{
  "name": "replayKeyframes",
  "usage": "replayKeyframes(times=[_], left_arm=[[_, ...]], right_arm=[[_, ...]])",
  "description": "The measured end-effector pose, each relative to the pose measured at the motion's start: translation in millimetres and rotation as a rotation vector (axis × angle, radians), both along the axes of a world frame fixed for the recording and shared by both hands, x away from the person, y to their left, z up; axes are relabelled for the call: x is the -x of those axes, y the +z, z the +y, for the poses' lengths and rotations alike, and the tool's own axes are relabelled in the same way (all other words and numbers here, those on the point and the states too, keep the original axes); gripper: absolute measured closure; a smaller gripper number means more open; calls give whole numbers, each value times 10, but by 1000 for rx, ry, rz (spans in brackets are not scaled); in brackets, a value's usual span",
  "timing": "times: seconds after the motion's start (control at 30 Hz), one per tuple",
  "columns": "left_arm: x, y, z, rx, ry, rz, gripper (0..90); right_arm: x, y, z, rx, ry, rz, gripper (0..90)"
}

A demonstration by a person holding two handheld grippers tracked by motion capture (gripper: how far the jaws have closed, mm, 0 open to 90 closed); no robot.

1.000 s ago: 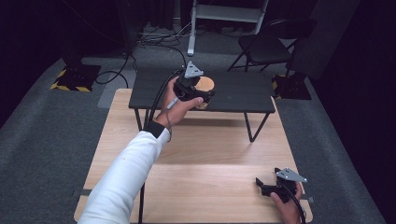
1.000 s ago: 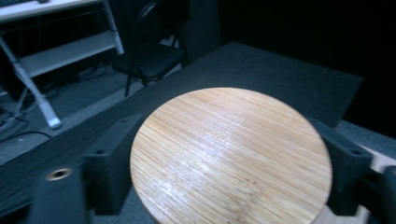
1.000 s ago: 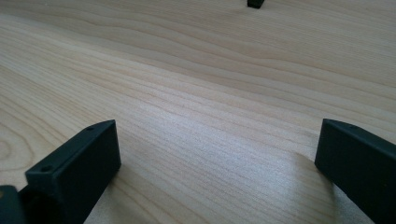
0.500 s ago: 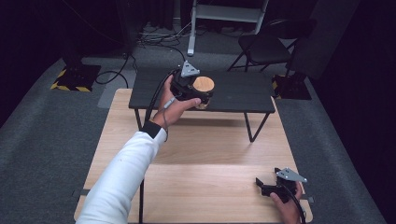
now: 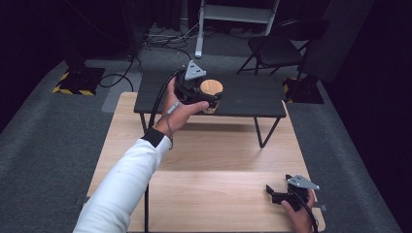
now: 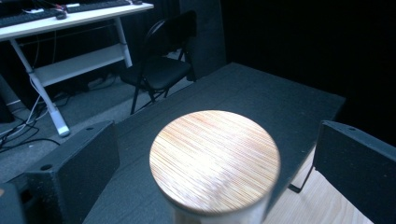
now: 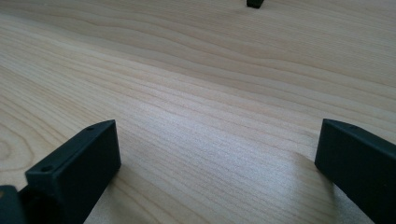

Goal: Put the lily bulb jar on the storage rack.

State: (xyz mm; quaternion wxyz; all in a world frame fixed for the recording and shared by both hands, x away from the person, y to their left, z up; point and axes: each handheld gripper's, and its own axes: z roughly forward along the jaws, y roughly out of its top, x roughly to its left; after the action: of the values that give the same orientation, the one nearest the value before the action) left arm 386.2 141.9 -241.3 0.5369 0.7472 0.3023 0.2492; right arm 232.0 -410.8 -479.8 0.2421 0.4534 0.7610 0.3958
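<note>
A short wooden cylinder [image 5: 212, 88] stands upright near the front edge of a low black table [image 5: 252, 94]. My left gripper [image 5: 210, 99] reaches it from the left, held by a hand in a white sleeve. In the left gripper view the cylinder's round top [image 6: 215, 158] sits between the two wide-apart black jaws, with a gap on each side, so the left gripper [image 6: 215, 154] is open. My right gripper [image 5: 272, 194] rests low at the front right of the light wooden table [image 5: 204, 160]. Its jaws stand open over bare wood in the right gripper view [image 7: 217, 154].
A black folding chair [image 5: 272, 51] and a white desk frame [image 5: 233, 12] stand behind the black table. Cables [image 5: 160, 41] run over the grey carpet. A yellow-and-black striped base [image 5: 73, 85] sits at the far left.
The left hand and gripper have shifted slightly at the cylinder, and more of its wooden top shows now. The right gripper has not moved.
</note>
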Motion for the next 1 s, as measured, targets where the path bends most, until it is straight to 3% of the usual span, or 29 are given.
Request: replayKeyframes(times=[0.13,0.27,0.5,0.73,1.0], left_arm=[[154,-46,22,-20,-8,-27,5],[293,-162,113,7,-16,-36,5],[606,-443,237,3,33,-47,5],[880,-804,278,-49,54,-32,4],[1045,-1181,335,-54,58,26,7]], right_arm=[[0,0,0,0,0,0,0],[0,-2,-2,1,1,-3,0],[0,0,-1,0,0,0,0],[0,-1,-1,0,0,-1,0],[0,0,-1,0,0,0,0]])
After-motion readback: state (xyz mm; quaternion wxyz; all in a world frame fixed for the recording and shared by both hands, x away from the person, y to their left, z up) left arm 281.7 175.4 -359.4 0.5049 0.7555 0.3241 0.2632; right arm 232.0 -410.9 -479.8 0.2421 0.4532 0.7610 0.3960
